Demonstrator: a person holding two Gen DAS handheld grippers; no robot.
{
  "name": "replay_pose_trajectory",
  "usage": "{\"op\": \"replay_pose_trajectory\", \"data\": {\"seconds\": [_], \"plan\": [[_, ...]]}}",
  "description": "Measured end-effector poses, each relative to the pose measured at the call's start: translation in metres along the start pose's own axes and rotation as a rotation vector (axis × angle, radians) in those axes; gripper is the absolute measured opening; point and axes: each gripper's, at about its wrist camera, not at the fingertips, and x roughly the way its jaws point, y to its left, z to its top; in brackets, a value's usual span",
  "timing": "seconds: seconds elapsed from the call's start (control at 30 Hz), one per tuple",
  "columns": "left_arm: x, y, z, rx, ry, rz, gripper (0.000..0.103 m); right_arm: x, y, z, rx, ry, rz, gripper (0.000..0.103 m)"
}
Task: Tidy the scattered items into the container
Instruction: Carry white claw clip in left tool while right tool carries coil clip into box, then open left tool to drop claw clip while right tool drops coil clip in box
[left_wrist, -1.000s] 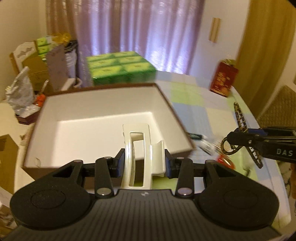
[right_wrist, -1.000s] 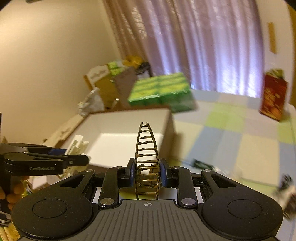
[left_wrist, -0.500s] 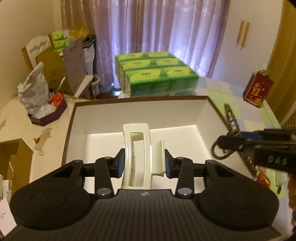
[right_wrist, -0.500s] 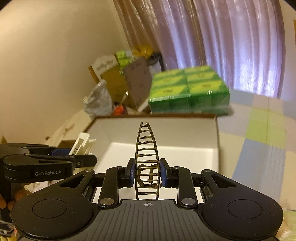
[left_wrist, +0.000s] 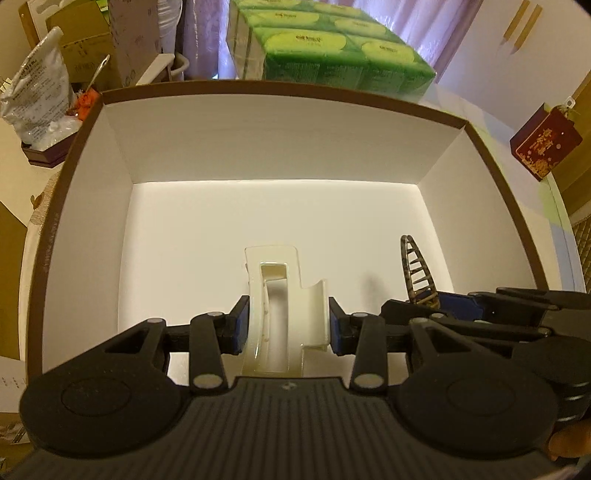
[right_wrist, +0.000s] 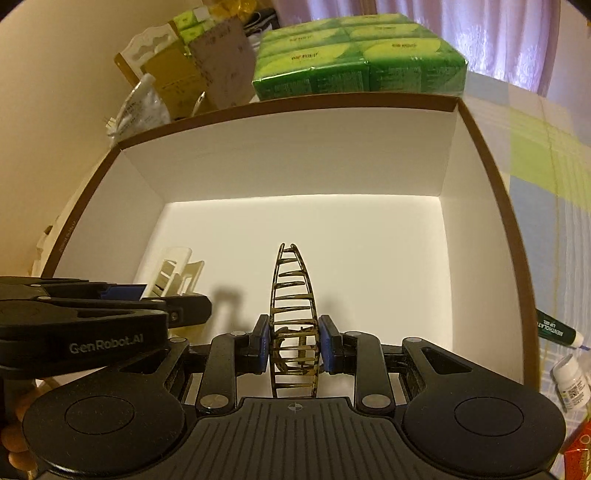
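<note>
From my left wrist camera, the box (left_wrist: 280, 147) now fills the view; half a second ago I saw it from farther back, with its whole rim and the table around it. My left gripper (left_wrist: 285, 325) is pressed shut on a cream hair clip (left_wrist: 284, 314), a smooth glossy plastic claw with a rectangular cut-out, held over the white floor inside the box. My right gripper (left_wrist: 424, 301) has moved in just beside it, low over the box floor, and its body hides the lower part of the brown hair clip (left_wrist: 415, 273). The box has matte white walls and a thin brown rim. Behind it sit a green wrapped pack of tissues (left_wrist: 332, 48) and a red gift bag (left_wrist: 545, 142), both partly cut off.

From my right wrist camera, the box (right_wrist: 295, 155) is likewise much closer than before. My right gripper (right_wrist: 294, 345) is clamped on the brown hair clip (right_wrist: 293, 295), a slim translucent arch with ladder-like teeth, standing upright above the box floor. My left gripper (right_wrist: 173, 302) reaches in from the left, covering the base of the cream hair clip (right_wrist: 173, 273). Outside the right wall lie a green tube (right_wrist: 557, 328) and a small white bottle (right_wrist: 570, 382), their labels too small to read.
</note>
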Motion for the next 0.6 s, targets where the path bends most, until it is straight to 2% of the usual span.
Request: {"op": "replay_pose_trajectory", "data": {"seconds": [0.27, 0.37, 0.43, 0.47, 0.5, 0.57, 0.6], "plan": [[0.004, 0.004, 0.006, -0.013, 0.011, -0.009, 0.038, 0.001, 0.005, 0.010, -0.012, 0.015, -0.005, 0.030], [0.001, 0.006, 0.006, -0.009, 0.003, 0.004, 0.049, 0.003, 0.008, 0.013, -0.028, 0.032, -0.003, 0.031], [-0.001, 0.007, 0.006, -0.010, 0.000, 0.017, 0.050, 0.001, 0.007, 0.012, -0.027, 0.038, -0.012, 0.050], [-0.001, 0.009, 0.006, -0.012, -0.001, 0.033, 0.050, -0.001, 0.006, 0.010, -0.027, 0.030, -0.038, 0.075], [-0.002, 0.011, 0.006, -0.015, -0.003, 0.044, 0.051, -0.005, 0.005, 0.008, -0.033, 0.013, -0.065, 0.090], [-0.002, 0.015, 0.006, -0.028, 0.002, 0.035, 0.060, -0.013, 0.003, 0.005, -0.046, -0.013, -0.060, 0.090], [-0.002, 0.016, 0.005, -0.029, 0.004, 0.032, 0.061, -0.015, 0.003, 0.004, -0.042, -0.005, -0.054, 0.090]]}}
